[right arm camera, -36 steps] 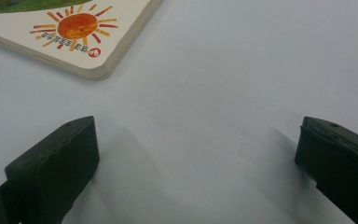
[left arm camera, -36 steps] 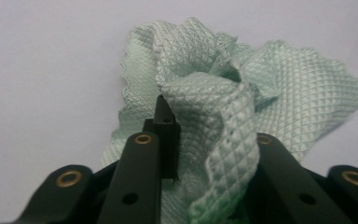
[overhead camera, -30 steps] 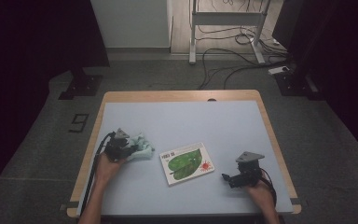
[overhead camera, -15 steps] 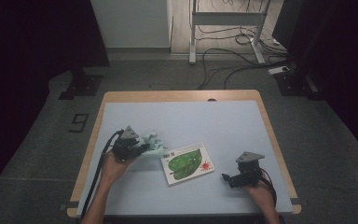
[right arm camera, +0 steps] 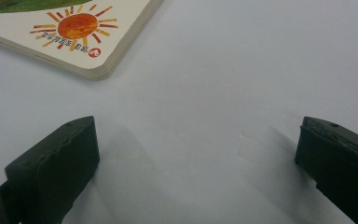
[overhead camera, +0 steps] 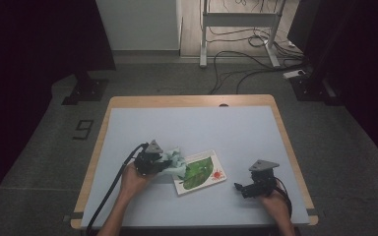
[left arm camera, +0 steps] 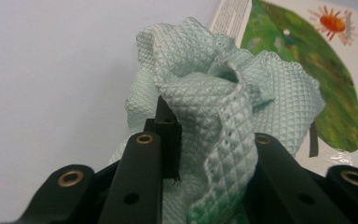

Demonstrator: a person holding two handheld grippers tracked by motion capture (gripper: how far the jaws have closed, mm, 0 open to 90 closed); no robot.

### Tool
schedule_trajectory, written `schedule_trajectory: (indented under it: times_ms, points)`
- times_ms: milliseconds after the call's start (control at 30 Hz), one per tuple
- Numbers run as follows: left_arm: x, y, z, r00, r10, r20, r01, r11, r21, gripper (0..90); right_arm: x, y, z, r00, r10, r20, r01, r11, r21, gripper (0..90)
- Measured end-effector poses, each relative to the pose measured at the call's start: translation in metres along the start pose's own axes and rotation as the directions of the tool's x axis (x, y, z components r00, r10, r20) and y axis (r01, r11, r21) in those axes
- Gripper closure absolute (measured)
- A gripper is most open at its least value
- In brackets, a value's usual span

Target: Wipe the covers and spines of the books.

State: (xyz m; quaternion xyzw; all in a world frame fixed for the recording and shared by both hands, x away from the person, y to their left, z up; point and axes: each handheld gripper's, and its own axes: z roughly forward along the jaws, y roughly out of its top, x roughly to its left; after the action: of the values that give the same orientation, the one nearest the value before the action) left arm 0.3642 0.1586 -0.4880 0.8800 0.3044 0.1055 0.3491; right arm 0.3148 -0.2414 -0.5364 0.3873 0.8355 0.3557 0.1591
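On the left of the bench, a person's left hand holds the left gripper, its black cable trailing back toward the near edge. The fingers of this gripper are pressed in on a bunched pale green cloth, pinching it between them. In the left gripper view the quilted, diamond-patterned fabric bulges up and over the black arms, with a folded strip of it hanging down between them. From the high view the cloth sits just right of the gripper's body, and its right edge overlaps the left corner of a picture book.

The book lies flat near the middle of the bench, turned at a slant. Its cover is white with a big green leaf shape and a small red-orange sun near the right corner. In the left gripper view the book lies just beyond the cloth, partly covered by it.

Farther right, well apart from the book, the right hand rests near the near edge holding the right gripper, which points left toward the book. Its fingers are spread wide with nothing between them, low over the bare pale blue surface. In the right gripper view the rounded corner of the book with the sun lies ahead of them, not touching either one.
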Motion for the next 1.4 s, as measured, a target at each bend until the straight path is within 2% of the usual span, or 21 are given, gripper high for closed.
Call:
schedule_trajectory:
  times_ms: [133, 400, 600, 1400]
  points:
    - [-0.005, -0.002, 0.009, 0.9997, 0.022, -0.007, -0.022, 0.9994, 0.027, 75.3, 0.000, 0.000, 0.000, 1.0000, 0.000, 0.000, 0.000, 1.000, 0.000, 0.0]
    - [-0.007, 0.004, 0.018, 0.9999, 0.014, 0.010, -0.014, 0.9999, 0.007, 75.6, 0.000, 0.000, 0.000, 1.0000, 0.000, 0.000, 0.000, 1.000, 0.000, 0.0]
    - [-0.011, 0.015, 0.028, 0.9992, 0.018, 0.036, -0.019, 0.9997, 0.018, 75.6, 0.000, 0.000, 0.000, 1.0000, -0.001, 0.000, 0.001, 1.000, 0.000, 0.0]
    - [-0.022, 0.056, 0.070, 0.9961, 0.030, 0.082, -0.032, 0.9993, 0.021, 75.4, 0.000, 0.000, 0.000, 1.0000, 0.000, 0.000, 0.000, 1.000, -0.001, 0.0]
